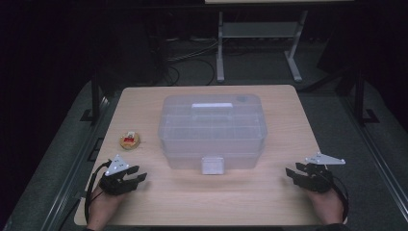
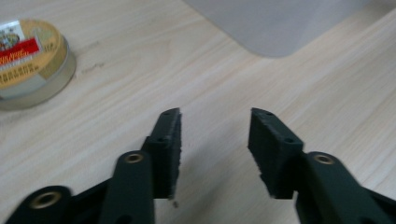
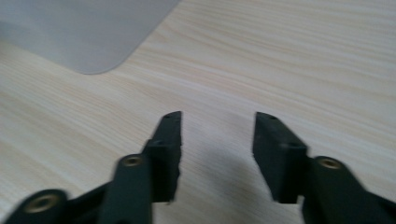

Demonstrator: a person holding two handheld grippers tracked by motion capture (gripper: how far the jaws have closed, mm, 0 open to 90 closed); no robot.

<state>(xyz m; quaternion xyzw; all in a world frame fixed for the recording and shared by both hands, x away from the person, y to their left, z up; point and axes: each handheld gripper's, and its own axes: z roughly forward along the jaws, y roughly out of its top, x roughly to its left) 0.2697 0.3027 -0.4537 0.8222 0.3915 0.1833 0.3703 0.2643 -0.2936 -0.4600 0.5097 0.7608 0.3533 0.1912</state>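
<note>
A clear plastic storage box (image 1: 211,130) with a lid, a top handle and a white front latch (image 1: 212,164) stands shut in the middle of the wooden table (image 1: 216,204). To its left lies a small round tin (image 1: 130,140) with a red and gold label. My left gripper (image 1: 141,173) rests near the front left of the table, open, with bare wood between its jaws (image 2: 215,114); the tin (image 2: 30,60) lies ahead to its left. My right gripper (image 1: 292,169) sits at the front right, open and holding nothing (image 3: 218,115). A corner of the box (image 3: 79,32) lies ahead of it.
A corner of the box (image 2: 280,23) also lies ahead of the left gripper. Behind the table stand the grey metal legs of another table (image 1: 220,48), with cables on the dark floor. Bare wood stretches between the two grippers along the front edge.
</note>
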